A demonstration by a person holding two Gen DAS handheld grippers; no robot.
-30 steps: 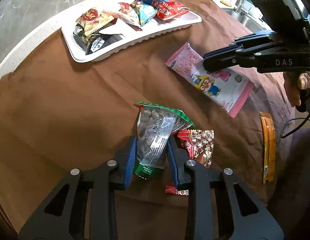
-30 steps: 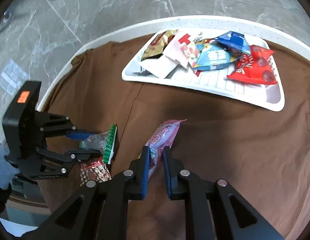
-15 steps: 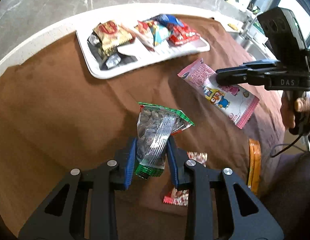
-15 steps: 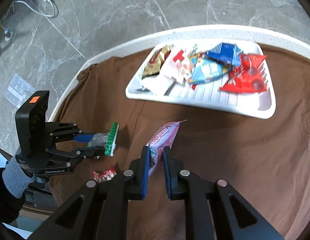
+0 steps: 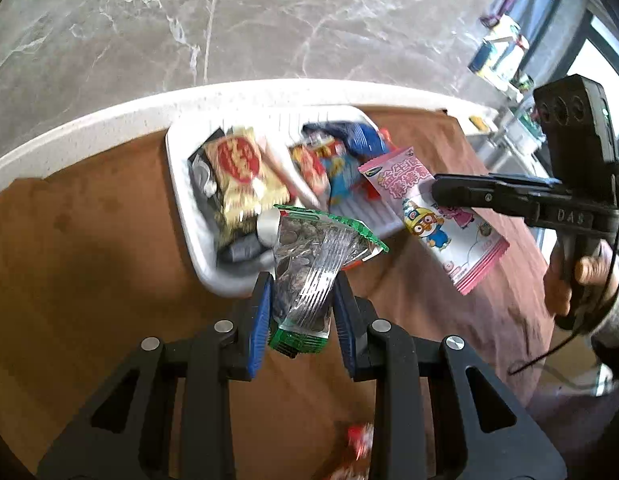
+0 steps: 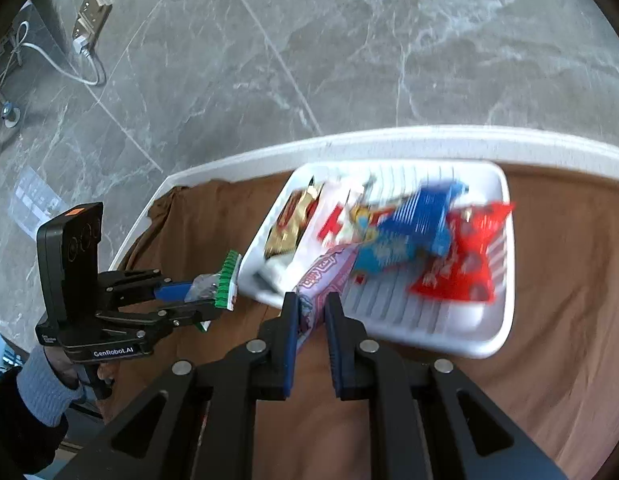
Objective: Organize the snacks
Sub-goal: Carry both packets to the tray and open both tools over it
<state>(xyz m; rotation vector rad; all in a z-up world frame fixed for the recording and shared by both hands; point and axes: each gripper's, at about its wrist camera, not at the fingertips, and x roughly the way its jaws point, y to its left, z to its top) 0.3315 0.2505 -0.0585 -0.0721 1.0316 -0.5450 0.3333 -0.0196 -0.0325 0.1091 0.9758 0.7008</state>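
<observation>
My left gripper is shut on a clear, green-edged packet of dark seeds, held in the air just before the near corner of the white tray. My right gripper is shut on a pink cartoon snack packet, lifted over the tray's near rim. From the left wrist view the pink packet hangs from the right gripper. The left gripper with its seed packet shows left of the tray in the right wrist view. Several snack packs lie in the tray.
A brown cloth covers the round white table. A small red packet lies on the cloth below my left gripper. Grey marble floor lies beyond the table edge. A person's hands hold both grippers.
Both grippers rose and moved toward the tray, carrying their packets. The seed packet left the cloth and the small red packet behind; the pink packet lifted off the cloth.
</observation>
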